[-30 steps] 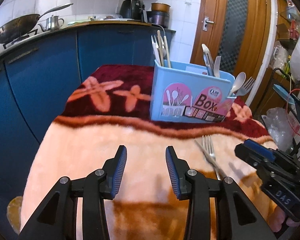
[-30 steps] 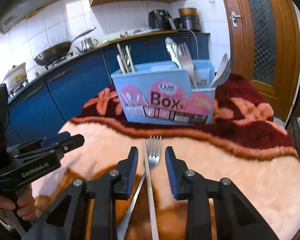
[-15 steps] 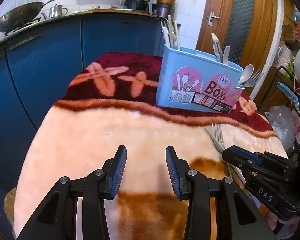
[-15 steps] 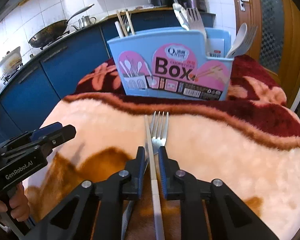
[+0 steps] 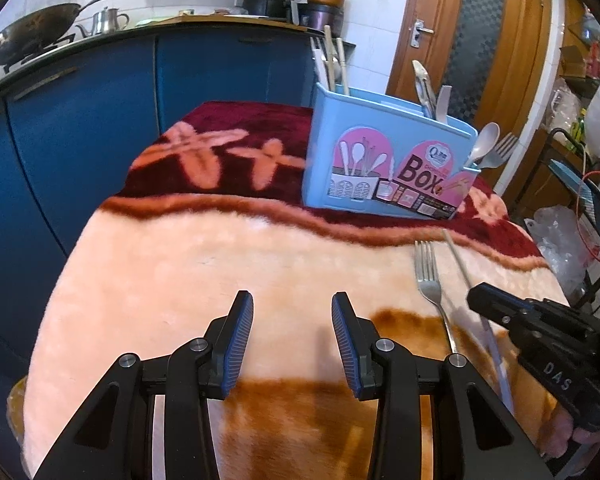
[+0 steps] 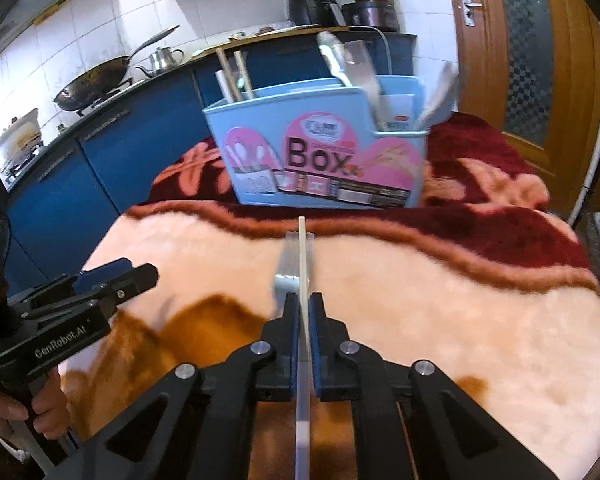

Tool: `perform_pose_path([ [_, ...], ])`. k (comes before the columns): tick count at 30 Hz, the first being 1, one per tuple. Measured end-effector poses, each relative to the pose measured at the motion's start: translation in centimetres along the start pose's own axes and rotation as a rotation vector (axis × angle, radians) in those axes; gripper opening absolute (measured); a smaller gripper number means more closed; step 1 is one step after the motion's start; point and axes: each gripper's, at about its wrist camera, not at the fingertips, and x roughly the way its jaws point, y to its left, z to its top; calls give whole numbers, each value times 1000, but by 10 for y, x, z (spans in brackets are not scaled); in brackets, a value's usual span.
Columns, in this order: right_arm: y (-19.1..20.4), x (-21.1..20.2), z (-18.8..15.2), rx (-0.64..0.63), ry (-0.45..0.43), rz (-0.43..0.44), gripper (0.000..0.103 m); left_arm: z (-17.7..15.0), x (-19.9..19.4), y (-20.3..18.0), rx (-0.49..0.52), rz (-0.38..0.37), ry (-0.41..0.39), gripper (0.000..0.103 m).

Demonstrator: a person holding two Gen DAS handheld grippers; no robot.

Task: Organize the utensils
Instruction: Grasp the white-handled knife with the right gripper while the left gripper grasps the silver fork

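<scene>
A light blue utensil box [image 5: 388,160] [image 6: 320,156] stands on the blanket-covered table and holds chopsticks, spoons and forks. My right gripper [image 6: 303,304] is shut on a white chopstick [image 6: 303,256] and holds it lifted, pointing toward the box. A metal fork [image 5: 428,272] [image 6: 288,264] lies on the blanket just under the chopstick. My left gripper [image 5: 292,320] is open and empty over the peach part of the blanket, left of the fork. The right gripper [image 5: 480,300] shows at the right of the left wrist view with the chopstick [image 5: 460,256].
The table carries a peach, brown and maroon plush blanket [image 5: 180,280]. Blue kitchen cabinets [image 5: 80,120] with a wok [image 5: 32,36] and kettle stand behind. A wooden door [image 5: 472,40] is at the back right. A rack and plastic bags [image 5: 560,232] are to the right.
My right gripper has closed on the white chopstick and lifted it off the blanket. The fork stays on the blanket. My left gripper has stayed open and drifted little.
</scene>
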Motion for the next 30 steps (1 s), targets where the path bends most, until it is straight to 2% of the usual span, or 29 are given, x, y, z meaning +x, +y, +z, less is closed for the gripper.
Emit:
perform_pose_path([
  [5, -19, -2, -5, 21, 50, -55, 7, -2, 1, -9, 16, -9, 11, 42],
  [10, -35, 1, -8, 44, 108, -74, 8, -2, 4, -22, 42, -45, 43, 42],
  [23, -45, 18, 11, -1, 271, -11, 9, -1, 21, -58, 114, -133, 170, 42],
  [30, -55, 21, 18, 33, 291, 44, 9, 3, 32, -75, 154, -192, 255, 42],
])
